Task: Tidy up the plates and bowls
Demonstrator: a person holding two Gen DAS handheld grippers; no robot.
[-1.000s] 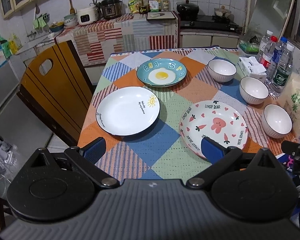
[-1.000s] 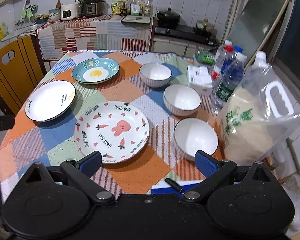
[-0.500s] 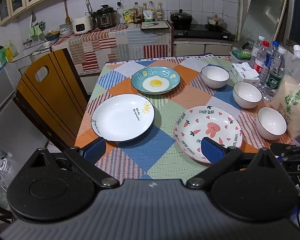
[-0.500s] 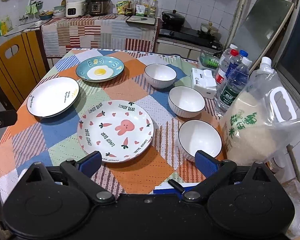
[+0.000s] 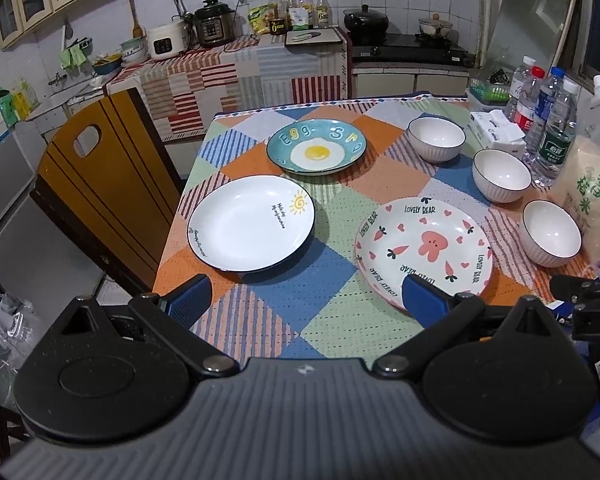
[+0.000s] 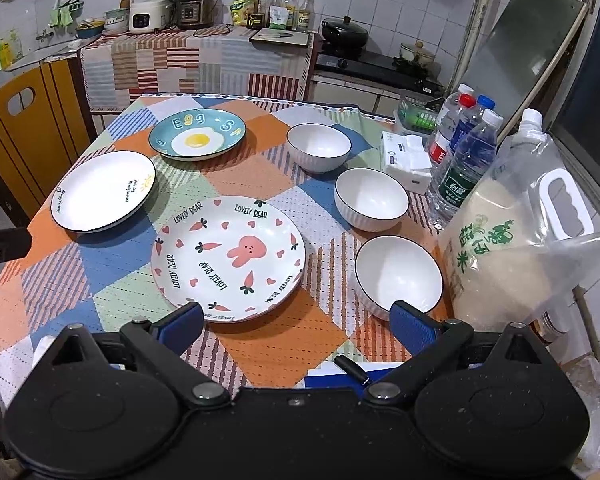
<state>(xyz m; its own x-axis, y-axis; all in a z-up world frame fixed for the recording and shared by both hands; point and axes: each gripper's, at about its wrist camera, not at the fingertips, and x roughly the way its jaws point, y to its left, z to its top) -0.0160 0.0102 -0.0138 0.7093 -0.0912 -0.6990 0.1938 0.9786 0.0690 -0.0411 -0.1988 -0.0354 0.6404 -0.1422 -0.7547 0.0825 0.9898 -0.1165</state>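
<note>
Nothing is stacked yet: on the counter (image 6: 284, 344), 3 plates (image 6: 227, 257) lie apart on the left and 3 bowls (image 6: 398, 272) line the right. Both the left hand-held gripper (image 5: 306, 296) and right hand-held gripper (image 6: 296, 322) hover empty, jaws spread. Next move, likely: grip a plate's rim.

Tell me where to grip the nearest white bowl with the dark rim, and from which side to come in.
Probably take the nearest white ribbed bowl by its thin dark rim, one finger inside and one outside the wall. It sits upright and empty. Bring the open right gripper down onto the rim's near edge: the clear bag of rice stands close beside the bowl's right side, and the pink rabbit plate lies to its left.
</note>
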